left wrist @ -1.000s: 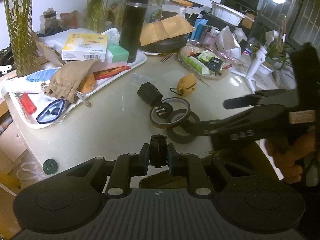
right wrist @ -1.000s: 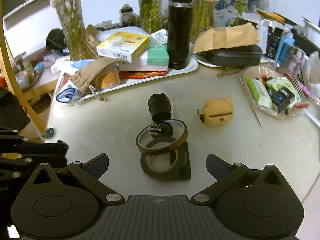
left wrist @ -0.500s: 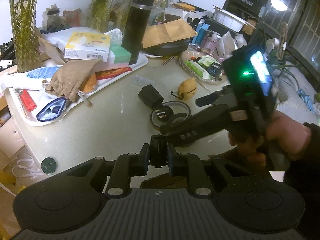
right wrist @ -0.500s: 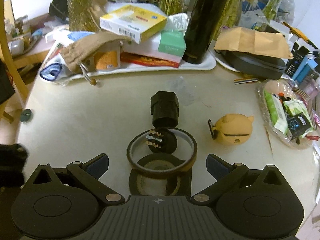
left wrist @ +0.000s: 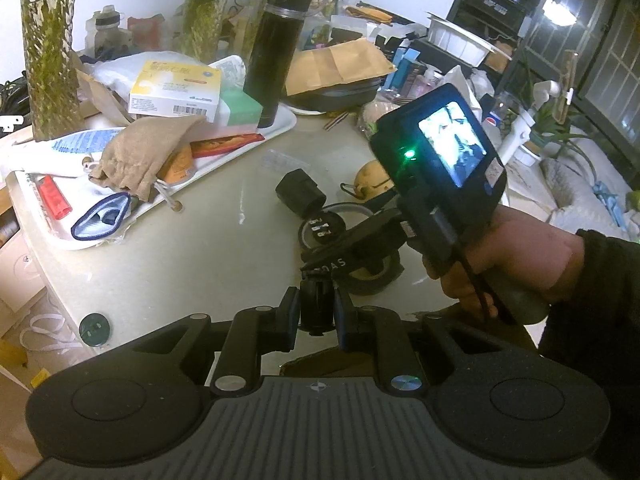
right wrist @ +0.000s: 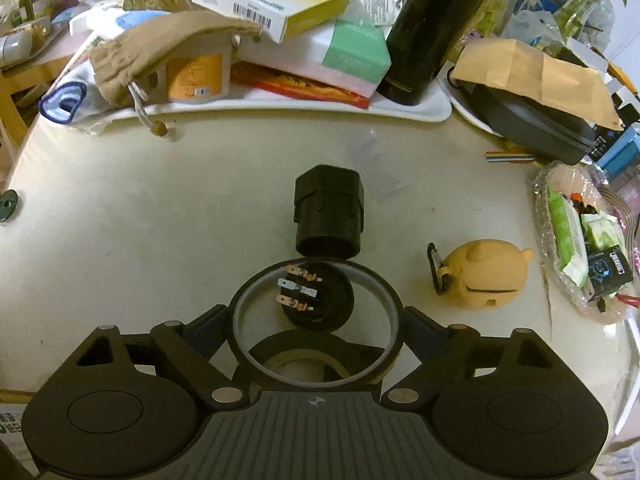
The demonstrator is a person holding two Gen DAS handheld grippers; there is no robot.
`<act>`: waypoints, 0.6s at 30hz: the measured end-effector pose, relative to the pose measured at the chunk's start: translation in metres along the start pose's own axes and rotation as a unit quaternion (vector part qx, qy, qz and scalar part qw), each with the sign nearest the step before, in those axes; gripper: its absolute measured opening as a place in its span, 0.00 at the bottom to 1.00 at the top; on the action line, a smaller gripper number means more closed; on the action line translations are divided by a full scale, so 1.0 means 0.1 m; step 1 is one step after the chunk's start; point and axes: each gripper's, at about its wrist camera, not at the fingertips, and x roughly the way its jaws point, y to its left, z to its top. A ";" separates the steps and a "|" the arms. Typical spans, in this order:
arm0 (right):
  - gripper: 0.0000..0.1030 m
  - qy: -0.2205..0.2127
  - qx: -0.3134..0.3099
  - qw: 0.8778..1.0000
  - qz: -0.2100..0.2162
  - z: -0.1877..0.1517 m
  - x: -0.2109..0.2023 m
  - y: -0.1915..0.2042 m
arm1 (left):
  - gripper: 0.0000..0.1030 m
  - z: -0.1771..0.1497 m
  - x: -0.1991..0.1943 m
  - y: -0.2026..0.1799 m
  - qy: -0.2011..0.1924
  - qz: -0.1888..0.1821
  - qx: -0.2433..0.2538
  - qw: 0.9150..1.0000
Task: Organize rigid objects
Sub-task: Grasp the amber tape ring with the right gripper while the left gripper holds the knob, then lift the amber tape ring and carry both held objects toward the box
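Observation:
My left gripper (left wrist: 316, 312) is shut on a small black cylindrical part (left wrist: 316, 300) and hangs above the table's near edge. A thin brown tape ring (right wrist: 376, 282) lies on a black tape roll (right wrist: 320, 338). Inside the ring sits a round black socket with metal prongs (right wrist: 320, 300). My right gripper (right wrist: 316, 320) points steeply down over the ring. Its jaws are closing, one finger on each side of the ring and right up against it. Just beyond the ring lies a black hexagonal cap (right wrist: 328, 212). In the left wrist view a hand holds the right gripper's body (left wrist: 440, 152) over the roll (left wrist: 372, 280).
A yellow pig-shaped toy (right wrist: 484, 280) lies right of the ring. The white tray (right wrist: 400, 110) at the back bears boxes, a cloth pouch and a black flask (right wrist: 432, 32). A basket of packets (right wrist: 580, 256) stands far right. A small dark disc (left wrist: 94, 330) rests near the table's left edge.
The right gripper has come forward and down over the tape ring, and its fingers now flank the ring and stand closer together. The left gripper has kept still with its black part.

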 end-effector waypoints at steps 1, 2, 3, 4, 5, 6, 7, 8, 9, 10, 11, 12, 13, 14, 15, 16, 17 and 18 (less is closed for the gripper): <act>0.89 -0.006 0.003 1.000 0.005 -0.01 -0.02 -0.01 | 0.18 0.00 0.00 0.00 0.000 0.000 0.000 1.000; 0.89 -0.010 0.007 1.000 0.010 -0.01 -0.04 -0.01 | 0.18 0.00 0.00 0.00 0.000 0.000 0.000 1.000; 0.89 -0.017 0.012 1.000 0.013 -0.02 -0.07 -0.03 | 0.18 0.00 0.00 0.00 0.000 0.001 0.000 1.000; 0.89 -0.023 0.016 1.000 0.015 -0.03 -0.10 -0.03 | 0.18 0.00 0.00 0.00 0.000 0.001 0.000 1.000; 0.89 -0.030 0.019 0.999 0.017 -0.03 -0.13 -0.04 | 0.18 0.00 0.01 -0.01 0.000 0.001 0.001 1.000; 0.89 -0.037 0.021 0.999 0.021 -0.04 -0.17 -0.05 | 0.18 0.00 0.01 -0.01 0.001 0.002 0.001 1.000; 0.89 -0.043 0.023 0.999 0.022 -0.05 -0.21 -0.05 | 0.18 0.00 0.02 -0.01 0.001 0.003 0.002 1.000; 0.89 -0.051 0.024 0.998 0.023 -0.06 -0.26 -0.06 | 0.18 0.00 0.02 -0.01 0.002 0.003 0.002 1.000; 0.89 -0.057 0.026 0.998 0.022 -0.07 -0.30 -0.06 | 0.18 0.00 0.02 -0.01 0.002 0.003 0.003 1.000; 0.89 -0.065 0.029 0.997 0.022 -0.08 -0.36 -0.07 | 0.18 0.00 0.02 -0.02 0.003 0.004 0.003 1.000; 0.89 -0.071 0.033 0.997 0.024 -0.09 -0.40 -0.09 | 0.18 0.00 0.02 -0.02 0.003 0.005 0.004 1.000; 0.89 -0.078 0.039 0.996 0.027 -0.10 -0.46 -0.11 | 0.18 0.00 0.03 -0.02 0.004 0.004 0.004 1.000; 0.89 -0.083 0.042 0.995 0.028 -0.11 -0.50 -0.13 | 0.18 0.00 0.03 -0.03 0.005 0.003 0.006 1.000; 0.89 -0.089 0.042 0.995 0.029 -0.14 -0.56 -0.13 | 0.18 0.00 0.03 -0.03 0.005 0.002 0.008 1.000; 0.89 -0.093 0.041 0.994 0.029 -0.16 -0.61 -0.14 | 0.18 0.00 0.03 -0.04 0.005 0.001 0.010 1.000; 0.89 -0.097 0.040 0.994 0.029 -0.18 -0.66 -0.14 | 0.18 0.00 0.04 -0.05 0.006 0.000 0.013 1.000; 0.89 -0.103 0.040 0.993 0.030 -0.21 -0.72 -0.14 | 0.18 0.00 0.04 -0.05 0.007 0.000 0.015 1.000; 0.89 -0.107 0.040 0.993 0.030 -0.24 -0.77 -0.14 | 0.18 -0.01 0.04 -0.06 0.008 0.001 0.016 1.000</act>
